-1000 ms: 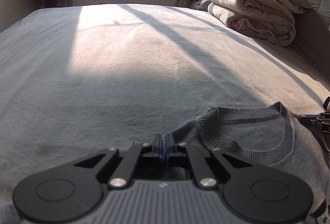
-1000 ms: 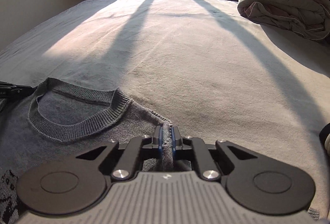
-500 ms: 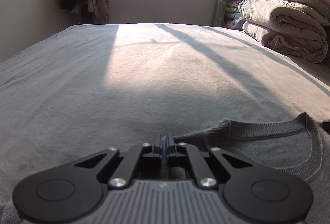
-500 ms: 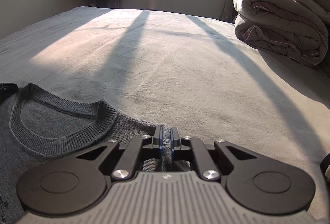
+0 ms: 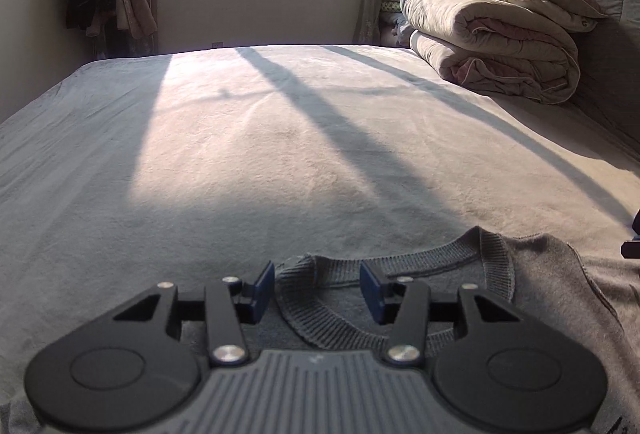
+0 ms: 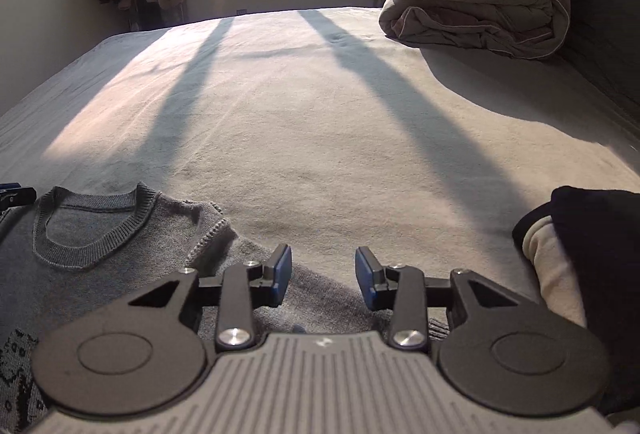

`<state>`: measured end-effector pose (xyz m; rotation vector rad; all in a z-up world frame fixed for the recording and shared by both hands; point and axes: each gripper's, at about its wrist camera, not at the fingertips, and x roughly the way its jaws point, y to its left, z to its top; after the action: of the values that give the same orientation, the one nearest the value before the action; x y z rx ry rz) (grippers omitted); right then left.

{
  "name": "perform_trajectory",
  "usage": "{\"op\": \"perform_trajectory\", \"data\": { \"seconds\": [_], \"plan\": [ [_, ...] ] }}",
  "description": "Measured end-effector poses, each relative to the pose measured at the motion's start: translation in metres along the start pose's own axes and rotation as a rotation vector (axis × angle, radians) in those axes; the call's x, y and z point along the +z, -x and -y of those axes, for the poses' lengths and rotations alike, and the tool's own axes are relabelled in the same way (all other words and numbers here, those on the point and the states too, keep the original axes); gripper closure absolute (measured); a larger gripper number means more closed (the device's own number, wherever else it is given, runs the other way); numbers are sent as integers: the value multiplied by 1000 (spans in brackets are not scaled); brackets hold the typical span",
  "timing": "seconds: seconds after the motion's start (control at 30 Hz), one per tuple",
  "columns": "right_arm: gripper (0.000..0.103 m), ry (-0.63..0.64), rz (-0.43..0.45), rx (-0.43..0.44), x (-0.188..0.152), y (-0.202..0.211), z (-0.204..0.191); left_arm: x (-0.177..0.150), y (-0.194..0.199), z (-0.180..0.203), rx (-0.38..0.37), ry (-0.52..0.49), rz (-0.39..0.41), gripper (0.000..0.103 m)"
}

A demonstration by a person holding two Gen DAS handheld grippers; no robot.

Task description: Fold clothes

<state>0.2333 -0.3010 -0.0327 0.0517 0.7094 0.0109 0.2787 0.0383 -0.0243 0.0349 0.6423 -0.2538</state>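
Sunlit bed [image 5: 280,138] carries the grey sweater [image 6: 120,254], limp and light, at seven o'clock; left gripper [image 5: 318,288] and right gripper [image 6: 323,274] have just been opening, nothing pinched. Shoulder seams look grippable.

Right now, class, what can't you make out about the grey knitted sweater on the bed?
- Left wrist view: grey knitted sweater, body and hem hidden by the left gripper.
- Right wrist view: dark pattern cut by frame edge; sleeve under the right gripper hidden.

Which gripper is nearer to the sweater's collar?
Left. The left gripper hovers open right over the sweater's collar; the right gripper is open over the shoulder, beside it.
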Motion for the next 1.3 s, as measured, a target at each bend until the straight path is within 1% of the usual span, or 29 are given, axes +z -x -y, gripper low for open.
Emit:
{"op": "perform_trajectory", "data": {
  "seconds": [0.1,0.17,0.27,0.3,0.33,0.37,0.4,0.43,0.5,0.57,0.6,0.67,0.73,0.77,0.8,0.87,0.9,0.93,1.03,1.17,1.3],
  "plan": [
    [52,-30,-17,-54,-12,11,19,3,-4,34,-121,0,-9,54],
    [51,-55,-28,-69,-21,12,28,1,-10,54,-179,5,-21,54],
    [51,-115,-42,-44,-34,5,40,-7,-27,86,-260,30,-51,58],
    [51,-131,-30,-20,-37,3,41,-10,-33,95,-281,43,-61,60],
    [66,-135,-10,-2,-39,3,40,-13,-38,102,-297,55,-65,64],
    [85,-137,4,11,-40,3,40,-16,-42,109,-312,65,-66,65],
    [98,-136,7,17,-38,5,38,-19,-45,115,-321,71,-64,65],
    [99,-127,20,6,-36,8,36,-21,-47,120,-327,74,-59,65],
    [99,-86,80,-71,-30,20,33,-25,-53,129,-327,74,-50,65],
    [99,-53,113,-140,-24,24,35,-30,-61,137,-286,49,-58,65],
    [99,-56,97,-148,-21,20,39,-34,-63,141,-262,26,-49,67],
    [99,-77,37,-130,-19,5,47,-36,-62,147,-231,-10,-27,67],
    [96,-73,-2,-107,-22,-2,49,-34,-57,153,-208,-25,-26,65],
    [92,-66,-16,-101,-23,-4,48,-33,-53,155,-208,-30,-27,64],
    [87,-60,-25,-97,-23,-3,48,-33,-47,157,-218,-37,-23,64],
    [78,-69,-15,-75,-24,11,48,-33,-33,161,-247,-49,-10,64],
    [63,-75,-7,-59,-25,20,48,-33,-25,162,-265,-53,-4,64],
    [55,-76,4,-42,-26,30,49,-35,-17,164,-291,-57,-1,64],
    [55,-45,0,-6,-34,56,46,-42,7,179,-378,-91,-2,64],
    [55,-25,4,21,-52,89,48,-58,32,215,-482,-200,-17,62],
    [55,-47,-9,57,-67,108,62,-70,40,257,-524,-326,-27,62]
  ]
}}
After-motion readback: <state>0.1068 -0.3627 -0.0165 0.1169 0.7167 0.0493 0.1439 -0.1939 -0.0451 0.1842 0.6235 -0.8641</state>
